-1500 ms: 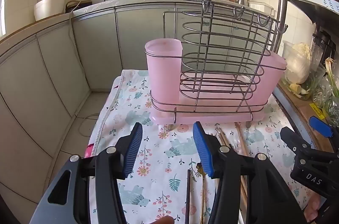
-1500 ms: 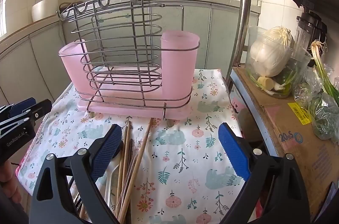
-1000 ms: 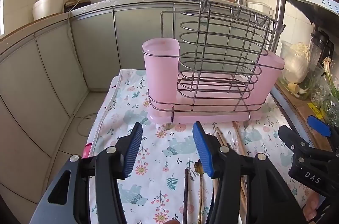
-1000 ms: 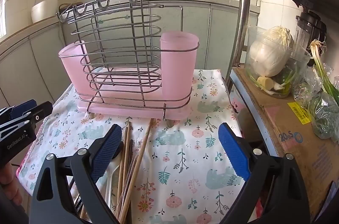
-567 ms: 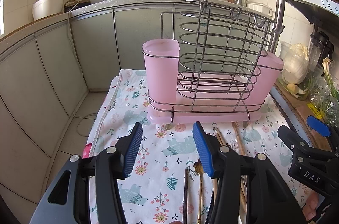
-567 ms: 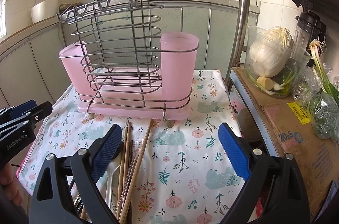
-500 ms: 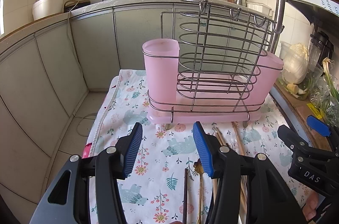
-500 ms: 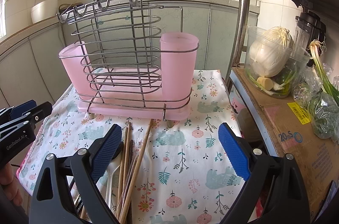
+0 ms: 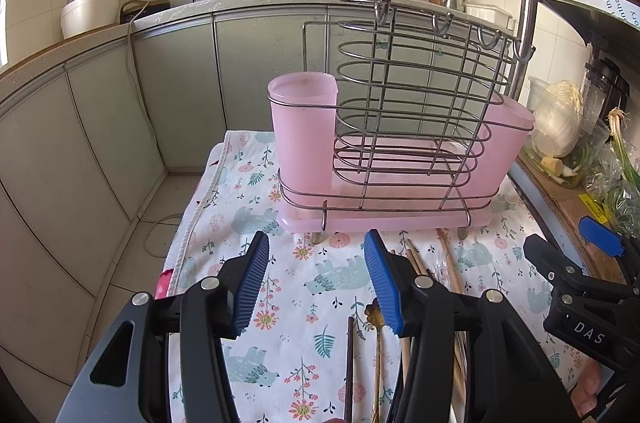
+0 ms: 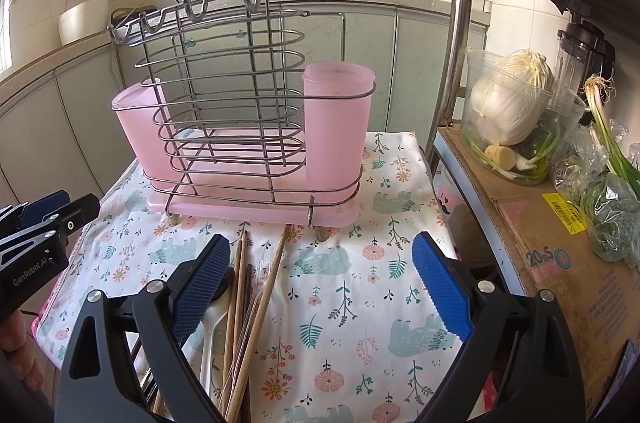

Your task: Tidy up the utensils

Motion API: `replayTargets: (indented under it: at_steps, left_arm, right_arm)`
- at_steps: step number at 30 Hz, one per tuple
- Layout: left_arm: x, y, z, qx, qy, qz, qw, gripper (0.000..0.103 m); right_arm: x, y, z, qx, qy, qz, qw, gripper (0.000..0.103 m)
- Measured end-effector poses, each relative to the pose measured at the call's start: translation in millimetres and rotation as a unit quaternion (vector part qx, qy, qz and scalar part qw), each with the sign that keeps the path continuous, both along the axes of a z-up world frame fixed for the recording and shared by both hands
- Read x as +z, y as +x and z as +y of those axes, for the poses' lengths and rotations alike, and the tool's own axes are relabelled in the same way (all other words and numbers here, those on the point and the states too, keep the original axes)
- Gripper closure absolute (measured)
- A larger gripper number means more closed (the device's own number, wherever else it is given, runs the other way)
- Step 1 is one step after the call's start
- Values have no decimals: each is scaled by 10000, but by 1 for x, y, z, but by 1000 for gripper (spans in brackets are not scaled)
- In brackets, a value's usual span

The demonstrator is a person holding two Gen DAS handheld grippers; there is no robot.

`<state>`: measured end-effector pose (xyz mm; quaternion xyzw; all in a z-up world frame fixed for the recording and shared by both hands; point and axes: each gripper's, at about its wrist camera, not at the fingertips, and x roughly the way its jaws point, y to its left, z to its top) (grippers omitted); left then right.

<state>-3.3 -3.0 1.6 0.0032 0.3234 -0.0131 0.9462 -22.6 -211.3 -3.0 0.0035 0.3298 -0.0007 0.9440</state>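
A wire utensil rack [image 9: 404, 127] [image 10: 240, 95] with pink plastic cups [image 9: 304, 131] [image 10: 338, 119] and a pink drip tray stands at the far end of a floral cloth. Loose wooden chopsticks [image 10: 256, 307] [image 9: 448, 263], a white spoon [image 10: 210, 327] and a gold spoon [image 9: 377, 319] lie on the cloth in front of it. My left gripper [image 9: 316, 287] hovers open over the cloth, left of the utensils, nothing between its blue pads. My right gripper [image 10: 320, 287] is open wide, its left pad [image 10: 200, 287] above the chopsticks, gripping nothing.
The cloth-covered table [image 10: 360, 303] ends at a floor gap on the left. A cardboard box [image 10: 560, 251] with a tub of cabbage [image 10: 516, 107] and greens stands on the right beside a metal shelf post [image 10: 456, 35]. Pans sit on the far counter.
Between the oldest frames and one second ago the left view shifted slightly, so the rack moved a little left in it. Since then both grippers have stayed still and open.
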Motion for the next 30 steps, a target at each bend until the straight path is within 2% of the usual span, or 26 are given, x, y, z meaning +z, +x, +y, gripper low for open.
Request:
replayTargets:
  at_steps: [30]
  left_arm:
    - [6, -4, 1, -32, 2, -48, 10000, 53]
  right_arm:
    - [8, -3, 0, -10, 7, -93, 10000, 10]
